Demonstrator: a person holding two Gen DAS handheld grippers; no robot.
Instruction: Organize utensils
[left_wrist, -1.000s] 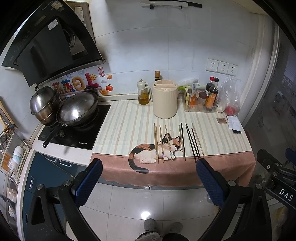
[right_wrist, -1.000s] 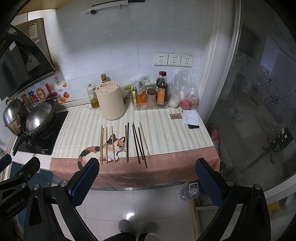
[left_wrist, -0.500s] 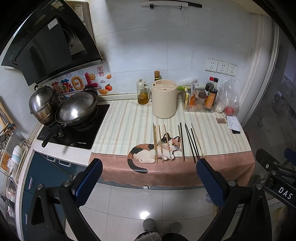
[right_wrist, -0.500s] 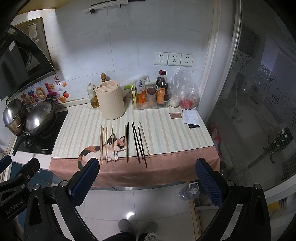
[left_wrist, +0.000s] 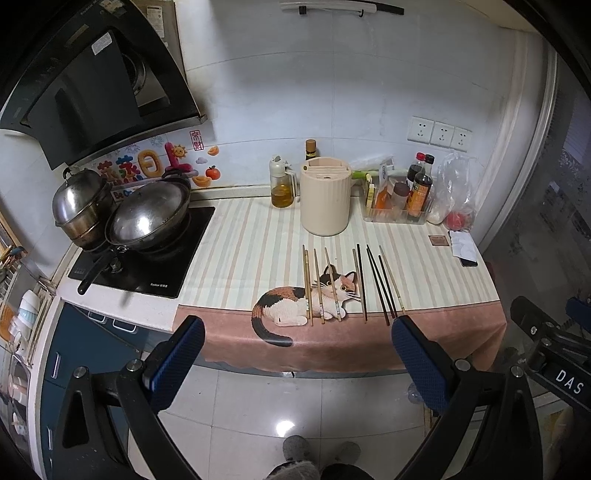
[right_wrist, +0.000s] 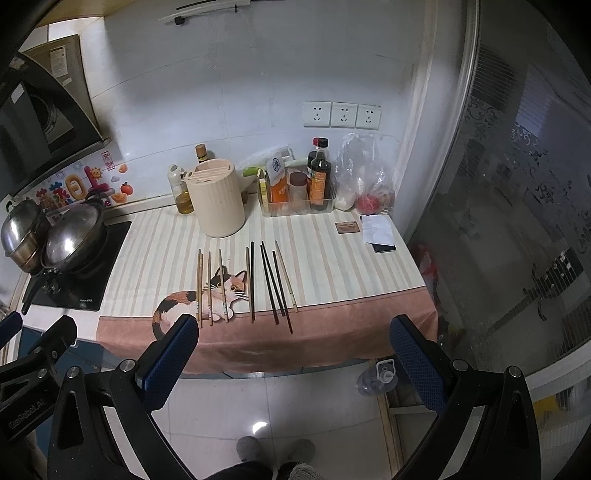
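Observation:
Several chopsticks lie side by side on the cat-print cloth: light wooden ones (left_wrist: 317, 286) (right_wrist: 209, 286) on the left, dark ones (left_wrist: 377, 282) (right_wrist: 271, 282) on the right. A beige ribbed utensil holder (left_wrist: 324, 201) (right_wrist: 216, 201) stands behind them. My left gripper (left_wrist: 297, 354) is open and empty, held well in front of the counter above the floor. My right gripper (right_wrist: 293, 352) is also open and empty, in front of the counter edge.
A wok (left_wrist: 149, 216) and a steel pot (left_wrist: 79, 206) sit on the black cooktop at the left. An oil bottle (left_wrist: 282, 182) and a clear bin of sauce bottles (left_wrist: 400, 201) stand at the back. A glass door (right_wrist: 517, 184) is on the right.
Both grippers have shifted very slightly; the counter sits a little lower and nearer in both views. Nothing on the counter has moved.

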